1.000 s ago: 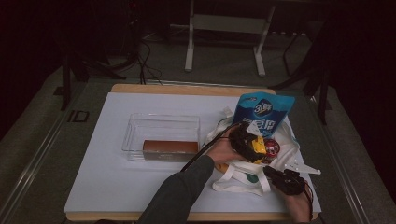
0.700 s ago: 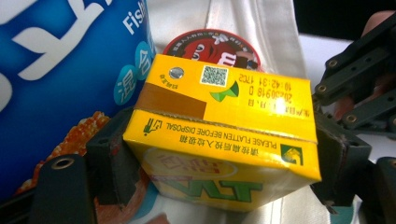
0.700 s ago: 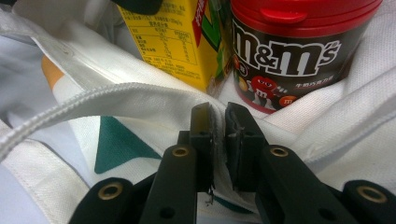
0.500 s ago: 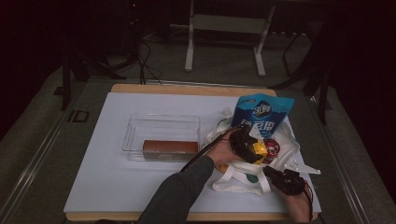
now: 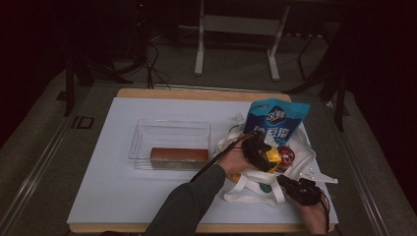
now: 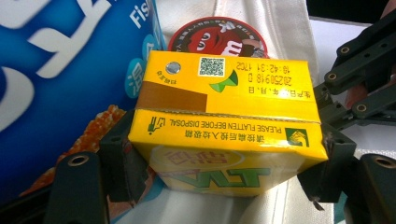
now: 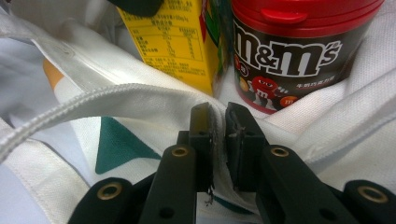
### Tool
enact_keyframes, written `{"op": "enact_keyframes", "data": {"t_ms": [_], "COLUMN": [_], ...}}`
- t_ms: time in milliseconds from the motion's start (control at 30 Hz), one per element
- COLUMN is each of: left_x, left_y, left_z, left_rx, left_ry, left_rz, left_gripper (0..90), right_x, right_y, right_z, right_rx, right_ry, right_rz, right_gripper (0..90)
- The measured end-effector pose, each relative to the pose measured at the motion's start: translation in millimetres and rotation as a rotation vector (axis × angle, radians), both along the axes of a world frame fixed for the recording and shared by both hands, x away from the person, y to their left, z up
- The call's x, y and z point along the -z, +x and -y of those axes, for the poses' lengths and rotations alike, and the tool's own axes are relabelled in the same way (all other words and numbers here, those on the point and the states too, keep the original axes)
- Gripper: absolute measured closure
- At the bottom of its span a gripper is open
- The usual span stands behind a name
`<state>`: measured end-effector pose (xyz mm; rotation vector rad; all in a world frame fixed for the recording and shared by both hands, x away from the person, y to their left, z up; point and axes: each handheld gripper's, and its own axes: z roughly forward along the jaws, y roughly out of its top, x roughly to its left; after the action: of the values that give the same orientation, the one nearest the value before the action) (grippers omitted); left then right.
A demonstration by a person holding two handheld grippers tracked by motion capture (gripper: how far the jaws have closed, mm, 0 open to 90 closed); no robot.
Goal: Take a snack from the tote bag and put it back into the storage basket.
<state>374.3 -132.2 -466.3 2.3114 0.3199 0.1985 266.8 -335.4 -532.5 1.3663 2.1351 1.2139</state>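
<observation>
- white mat (image 5: 113,196): lower left of the high view bare, free pass
- clear bin (image 5: 169,143) with brown box (image 5: 179,155) blocks centre
- blue bag (image 5: 276,120), candy tub (image 5: 285,156), juice carton (image 5: 271,158) crowd white tote (image 5: 255,189) at right, tight there

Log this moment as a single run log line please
left gripper: jaws just closed on yellow drink carton | right gripper: pinching white tote bag edge | M&M's tub: inside bag, beside carton
</observation>
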Motion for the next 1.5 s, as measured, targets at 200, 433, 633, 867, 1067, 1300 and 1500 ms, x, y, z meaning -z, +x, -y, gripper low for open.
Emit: {"op": "enact_keyframes", "data": {"t_ms": [200, 433, 633, 867, 1067, 1300, 1500], "left_x": [-8.8, -21.7, -31.3, -43.2, -52.7, -63.0, -70.5], "left_y": [-0.9, -5.5, -6.5, -10.3, -15.6, -22.8, -27.7], "left_z": [-5.2, -13.6, -21.8, -31.7, -39.3, -48.3, -56.3], "left_rx": [-0.011, -0.018, -0.043, -0.048, -0.052, -0.048, -0.043], "left_ry": [-0.017, -0.035, -0.064, -0.097, -0.112, -0.126, -0.121], "left_rz": [0.002, 0.023, 0.016, 0.019, 0.023, 0.038, 0.047], "left_gripper": [28.7, 28.7, 28.6, 28.6, 28.7, 28.6, 28.7], "right_x": [0.0, 0.0, 0.1, 0.2, 0.3, 0.4, 0.5], "right_y": [-0.1, 0.0, -0.1, 0.3, 0.3, 0.2, 0.2], "right_z": [0.0, 0.1, -0.1, 0.2, 0.1, 0.1, 0.2], "right_rx": [0.001, 0.0, 0.001, 0.0, 0.001, 0.002, 0.002], "right_ry": [0.001, 0.0, 0.001, -0.001, -0.001, 0.001, 0.002], "right_rz": [0.0, 0.0, 0.0, 0.003, 0.004, 0.004, 0.005], "right_gripper": [81.1, 81.1, 81.0, 81.0, 81.0, 81.1, 81.0]}}
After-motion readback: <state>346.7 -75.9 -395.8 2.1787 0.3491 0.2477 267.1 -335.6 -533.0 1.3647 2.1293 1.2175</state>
